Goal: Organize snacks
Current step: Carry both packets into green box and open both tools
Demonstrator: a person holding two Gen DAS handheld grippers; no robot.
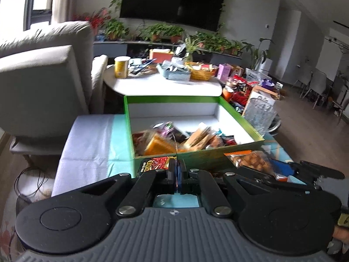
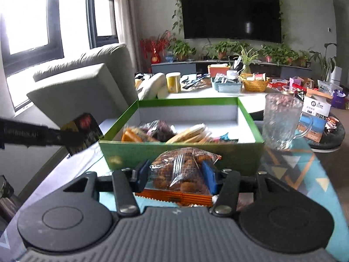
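Observation:
A green box with a white inside holds several snack packs; it also shows in the right wrist view. My left gripper is shut on a thin dark snack packet with red and yellow print, held edge-on just before the box's near wall; the packet also shows in the right wrist view. My right gripper is shut on a clear bag of brown snacks with an orange edge, in front of the box. That bag also shows in the left wrist view.
A glass mug stands right of the box on the patterned teal cloth. A grey armchair is at the left. A white round table with a yellow can, baskets and boxes is behind the box.

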